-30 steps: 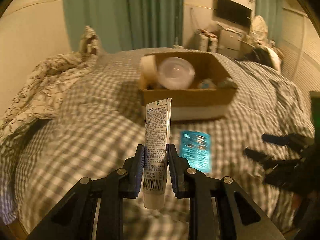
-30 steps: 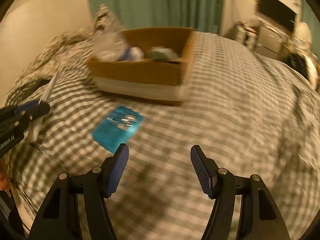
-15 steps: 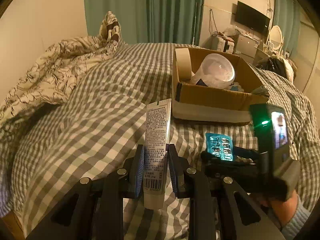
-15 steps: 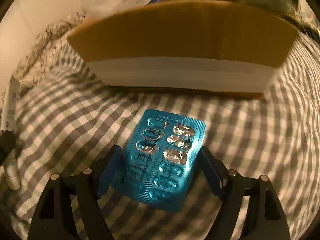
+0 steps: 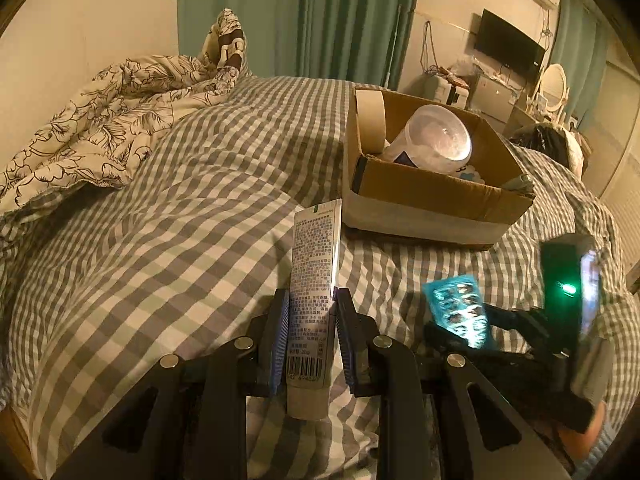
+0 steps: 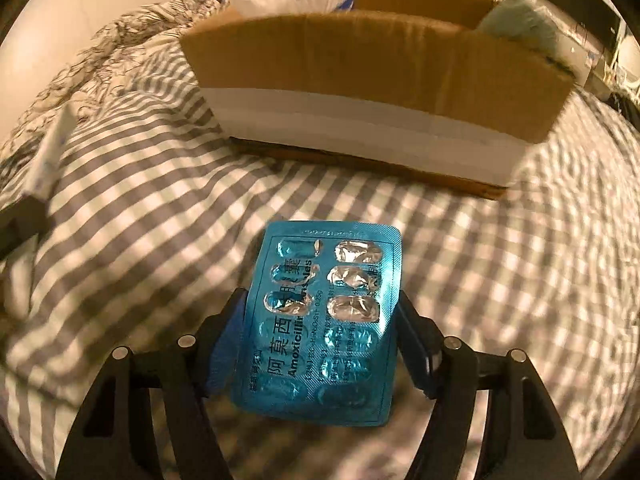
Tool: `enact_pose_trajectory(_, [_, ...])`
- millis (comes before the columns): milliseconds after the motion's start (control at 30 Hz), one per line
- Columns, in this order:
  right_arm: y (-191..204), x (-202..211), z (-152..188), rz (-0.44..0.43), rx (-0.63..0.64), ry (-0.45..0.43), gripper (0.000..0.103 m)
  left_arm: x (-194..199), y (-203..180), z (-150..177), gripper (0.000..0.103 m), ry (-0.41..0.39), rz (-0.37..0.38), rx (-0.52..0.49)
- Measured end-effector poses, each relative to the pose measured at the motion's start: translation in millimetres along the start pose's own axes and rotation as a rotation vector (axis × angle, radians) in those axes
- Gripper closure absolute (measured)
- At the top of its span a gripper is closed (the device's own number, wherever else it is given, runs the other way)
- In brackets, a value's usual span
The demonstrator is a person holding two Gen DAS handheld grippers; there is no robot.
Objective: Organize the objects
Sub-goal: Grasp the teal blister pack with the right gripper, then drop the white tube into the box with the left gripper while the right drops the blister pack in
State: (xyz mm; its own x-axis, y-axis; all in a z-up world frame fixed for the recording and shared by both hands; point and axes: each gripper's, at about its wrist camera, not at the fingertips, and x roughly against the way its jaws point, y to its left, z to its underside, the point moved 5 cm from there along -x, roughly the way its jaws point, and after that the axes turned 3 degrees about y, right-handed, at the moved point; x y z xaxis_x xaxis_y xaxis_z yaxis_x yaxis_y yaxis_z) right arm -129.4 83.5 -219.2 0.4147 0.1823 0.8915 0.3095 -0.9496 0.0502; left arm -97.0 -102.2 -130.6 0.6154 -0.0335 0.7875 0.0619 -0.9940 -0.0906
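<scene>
Left gripper (image 5: 311, 334): jaws clamped on a white ointment tube (image 5: 313, 280), upright, above the checked bed (image 5: 180, 216). Right gripper (image 6: 320, 340): jaws closed on a blue amoxicillin blister pack (image 6: 320, 320), lifted off the bed, just in front of the cardboard box (image 6: 372, 92). Box holds a clear plastic container (image 5: 434, 142).

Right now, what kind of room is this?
Most likely a bedroom: a bed with a checked sheet, a rumpled floral duvet, and teal curtains, with a wall television beyond.
</scene>
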Motion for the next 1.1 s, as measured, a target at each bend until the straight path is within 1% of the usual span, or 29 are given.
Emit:
enact_pose_trajectory(167, [-15, 42, 6, 0.0, -0.006, -0.057, 0.034, 7, -7, -2, 0.08, 0.001, 0.019, -0.003])
enact_pose_trajectory(300, [-25, 88, 1, 0.0, 0.002, -0.14, 0.034, 19, -23, -7, 0.08, -0.015, 0.052, -0.037])
enact_pose_trajectory(367, [-27, 107, -6, -0.006, 0.008, -0.185, 0.034, 24, -30, -12, 0.08, -0.026, 0.071, -0.048])
enact_pose_trajectory(533, [-36, 142, -25, -0.027, 0.033, -0.268, 0.034, 36, -52, -32, 0.08, -0.041, 0.108, -0.086])
enact_pose_trajectory(600, [-38, 154, -38, -0.023, 0.045, -0.305, 0.034, 41, -61, -42, 0.08, -0.047, 0.135, -0.099])
enact_pose_trajectory(733, [-41, 173, -72, -0.003, 0.072, -0.375, 0.034, 45, -81, -72, 0.08, -0.075, 0.147, -0.149])
enact_pose_trajectory(833, [-46, 181, -97, -0.002, 0.079, -0.418, 0.034, 40, -93, -97, 0.08, -0.085, 0.151, -0.161])
enact_pose_trajectory(1000, [-65, 186, -132, 0.005, 0.062, -0.459, 0.033, 26, -109, -134, 0.08, -0.105, 0.138, -0.172])
enact_pose_trajectory(1100, [-78, 182, -151, 0.022, 0.05, -0.466, 0.033, 16, -121, -157, 0.08, -0.104, 0.153, -0.175])
